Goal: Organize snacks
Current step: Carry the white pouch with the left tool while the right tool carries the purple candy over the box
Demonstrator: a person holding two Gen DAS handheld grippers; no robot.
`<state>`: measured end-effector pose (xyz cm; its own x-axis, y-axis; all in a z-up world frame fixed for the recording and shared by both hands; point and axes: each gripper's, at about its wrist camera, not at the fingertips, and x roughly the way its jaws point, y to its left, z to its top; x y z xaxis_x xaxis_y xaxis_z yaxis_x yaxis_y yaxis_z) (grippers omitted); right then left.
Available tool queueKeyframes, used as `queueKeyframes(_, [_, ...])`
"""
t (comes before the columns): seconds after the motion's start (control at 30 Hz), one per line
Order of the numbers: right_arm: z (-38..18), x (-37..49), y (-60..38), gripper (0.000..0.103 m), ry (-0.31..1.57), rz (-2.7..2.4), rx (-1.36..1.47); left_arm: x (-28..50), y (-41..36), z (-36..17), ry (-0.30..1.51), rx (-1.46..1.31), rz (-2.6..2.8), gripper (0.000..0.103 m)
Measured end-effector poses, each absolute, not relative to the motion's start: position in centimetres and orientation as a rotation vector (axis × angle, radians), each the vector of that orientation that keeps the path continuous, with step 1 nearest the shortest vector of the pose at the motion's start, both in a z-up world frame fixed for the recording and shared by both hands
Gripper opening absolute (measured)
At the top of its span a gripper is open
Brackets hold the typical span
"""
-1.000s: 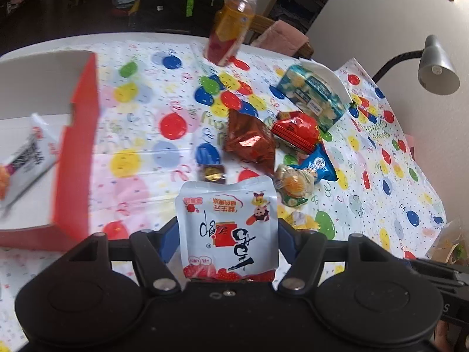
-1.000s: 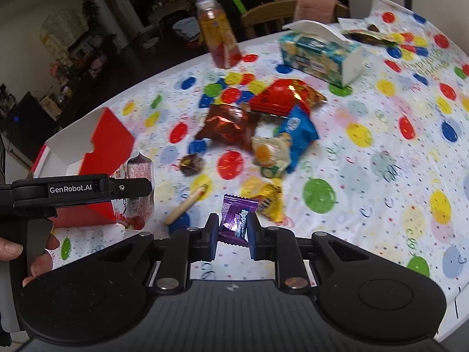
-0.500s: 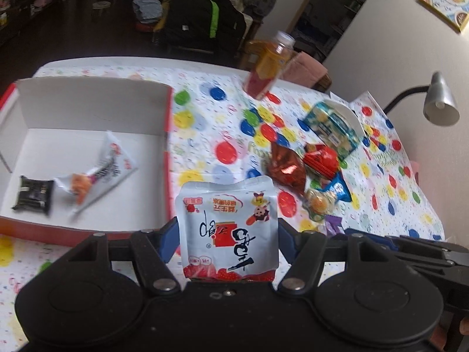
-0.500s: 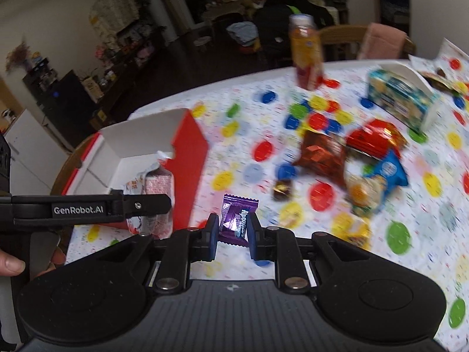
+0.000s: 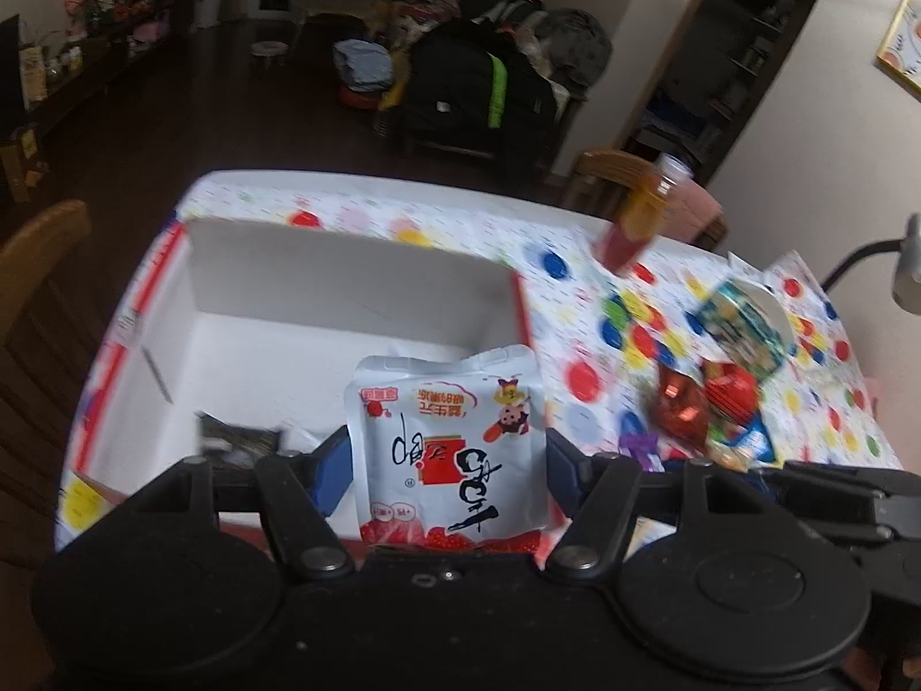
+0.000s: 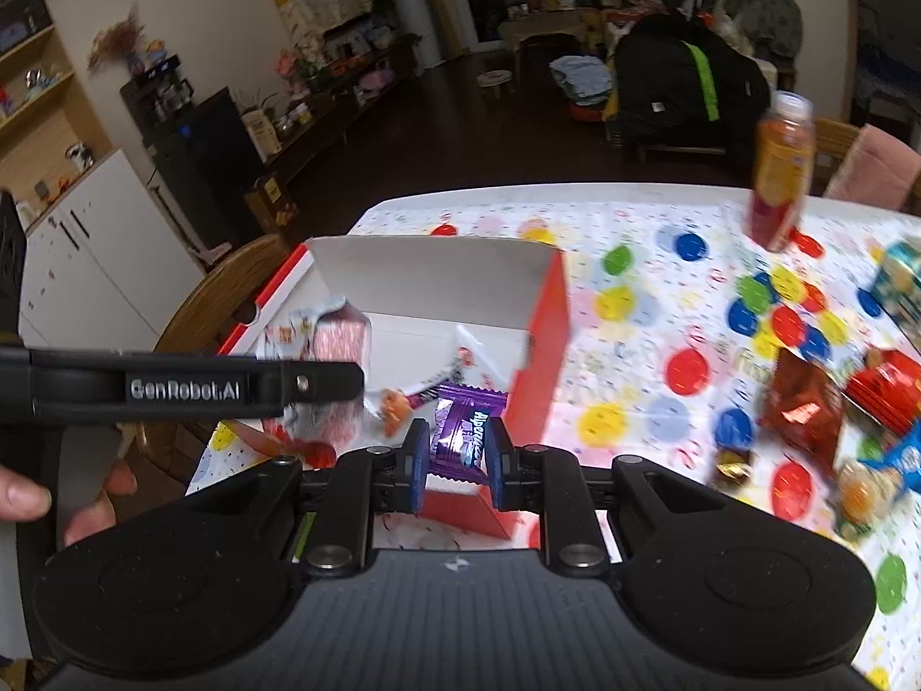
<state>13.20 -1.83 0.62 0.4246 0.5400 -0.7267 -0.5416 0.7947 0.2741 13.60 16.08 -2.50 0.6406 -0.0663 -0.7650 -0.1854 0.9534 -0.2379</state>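
My left gripper is shut on a white snack pouch with red print, held above the near right part of the red-and-white box. A dark packet lies on the box floor. My right gripper is shut on a purple candy wrapper, hovering over the box's near right corner. From the right wrist view the left gripper's arm crosses at the left with its pouch over the box. Another white packet lies inside.
Loose snacks lie on the balloon-print tablecloth to the right: a copper-red bag, a red packet, a blue packet. An orange juice bottle and a tissue box stand farther back. Wooden chairs flank the table. A hand shows at left.
Both grippers have swung left and risen, from the snack pile to over the open box, each still holding its snack. The box now fills the middle of both views.
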Motion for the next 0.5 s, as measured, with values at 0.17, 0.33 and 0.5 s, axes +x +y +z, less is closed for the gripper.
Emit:
queueKeyframes(0.17, [-0.4,14.0,1.4,0.02,0.92,0.67,-0.055,14.8,19.4,-2.8,0.879,-0.291,0.119,0.066])
queueKeyframes(0.33, [-1.8,14.9,3.8,0.02,0.944,0.652,-0.108,16.5,22.3,-3.7,0.894,-0.278,0.165,0.066])
queueKeyframes(0.5, [-3.5,16.3,6.1,0.02,0.963,0.637,-0.144,18.7,23.9,-5.2,0.915,-0.239,0.187,0.066])
